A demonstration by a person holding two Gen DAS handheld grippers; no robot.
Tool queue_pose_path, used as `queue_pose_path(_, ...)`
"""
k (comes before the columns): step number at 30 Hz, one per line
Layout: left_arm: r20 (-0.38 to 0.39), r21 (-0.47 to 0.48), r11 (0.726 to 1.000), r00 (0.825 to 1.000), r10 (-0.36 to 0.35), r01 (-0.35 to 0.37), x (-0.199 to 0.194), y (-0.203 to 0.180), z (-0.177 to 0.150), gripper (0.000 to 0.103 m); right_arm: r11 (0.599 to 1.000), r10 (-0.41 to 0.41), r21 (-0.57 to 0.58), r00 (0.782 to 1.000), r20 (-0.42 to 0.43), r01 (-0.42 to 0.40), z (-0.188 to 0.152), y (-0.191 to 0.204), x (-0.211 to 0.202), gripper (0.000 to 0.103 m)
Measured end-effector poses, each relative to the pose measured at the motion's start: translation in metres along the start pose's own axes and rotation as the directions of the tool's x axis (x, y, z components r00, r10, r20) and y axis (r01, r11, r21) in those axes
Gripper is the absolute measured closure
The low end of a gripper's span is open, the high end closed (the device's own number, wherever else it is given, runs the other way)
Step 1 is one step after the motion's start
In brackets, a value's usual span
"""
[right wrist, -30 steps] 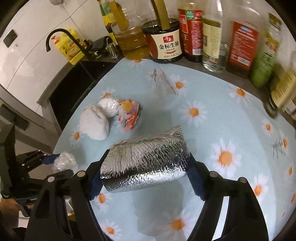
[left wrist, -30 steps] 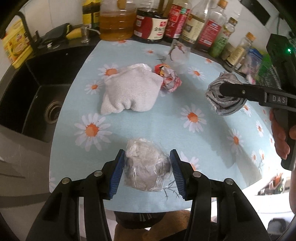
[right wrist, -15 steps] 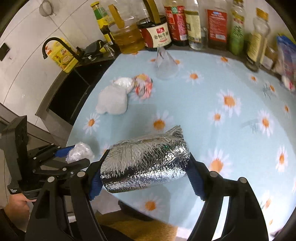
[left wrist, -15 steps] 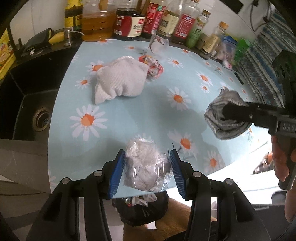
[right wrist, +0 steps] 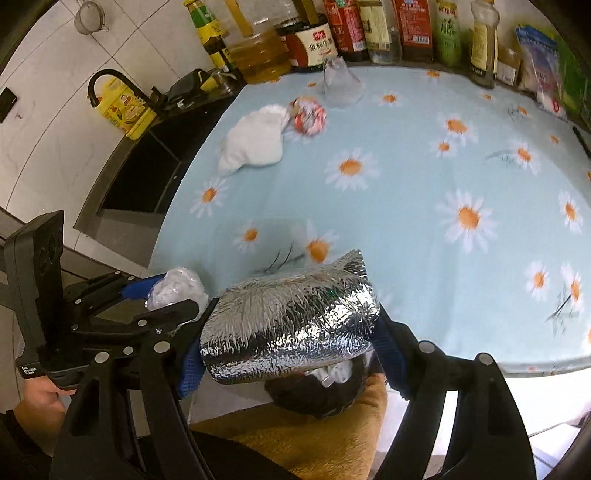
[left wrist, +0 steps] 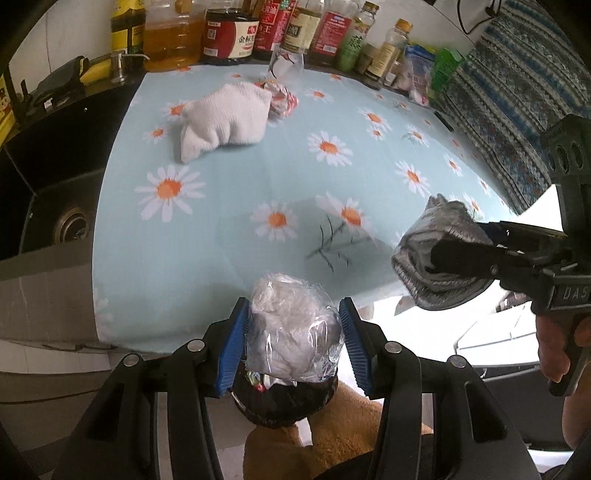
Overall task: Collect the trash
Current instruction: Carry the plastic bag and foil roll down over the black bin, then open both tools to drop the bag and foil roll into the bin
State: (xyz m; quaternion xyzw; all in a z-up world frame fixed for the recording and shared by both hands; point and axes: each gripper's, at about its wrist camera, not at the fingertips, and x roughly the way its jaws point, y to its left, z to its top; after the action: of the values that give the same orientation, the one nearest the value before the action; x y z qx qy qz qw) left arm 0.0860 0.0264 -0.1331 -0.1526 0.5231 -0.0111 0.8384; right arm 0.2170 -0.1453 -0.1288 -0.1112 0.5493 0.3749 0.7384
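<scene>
— Grippers, what have you got in them?

— My left gripper (left wrist: 291, 332) is clamped on a crumpled plastic wad (left wrist: 291, 332), blue pads pressed to both its sides. My right gripper (right wrist: 291, 343) is clenched on a silver foil bundle (right wrist: 291, 325), gripped end to end.

— Where are they over the counter?

— Both hang just past the counter's near edge. Under each load I see a black trash bin (left wrist: 284, 402) with scraps already inside, standing on something tan. In the left view the right gripper (left wrist: 439, 254) sits off to the right, a hand (left wrist: 557, 350) on its handle.

— What's left on the daisy cloth (left wrist: 258, 177)?

— Near its far left corner lies a white cloth bag (left wrist: 225, 122), a red-and-white crumpled wrapper (left wrist: 282, 99) touching its right side. A clear crumpled cup (left wrist: 286, 64) stands just behind them, by the row of bottles (left wrist: 295, 29) along the far edge. The sink (left wrist: 55, 192) is past the left edge.
</scene>
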Motion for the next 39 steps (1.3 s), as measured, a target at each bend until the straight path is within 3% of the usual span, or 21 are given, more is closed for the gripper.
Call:
queue_pose_path(21, -0.144, -0.022, 0.998, 0.988, -0.059, 0.056, 0.036, 0.01, -0.065, 0.055, 0.988, 0.044, 0.151, 0.995, -0.094, -0.029, -0.068, 0.007, 0.04, 0.026)
queue_pose_path(30, -0.242, -0.036, 0.997, 0.968, -0.069, 0.062, 0.066, 0.009, -0.086, 0.055, 0.977, 0.06, 0.213, 0.988, -0.14, -0.029, -0.08, -0.003, 0.059, 0.026)
queue_pose_path(38, -0.268, -0.029, 0.998, 0.961, -0.067, 0.062, 0.072, 0.007, -0.086, 0.054, 0.974, 0.07, 0.225, 0.987, -0.145, -0.037, -0.078, -0.003, 0.064, 0.026)
queue_pose_path(39, -0.273, -0.032, 0.998, 0.96, -0.068, 0.062, 0.073, 0.007, -0.085, 0.05, 0.973, 0.073, 0.227, 0.987, -0.143, -0.04, -0.078, -0.004, 0.064, 0.026)
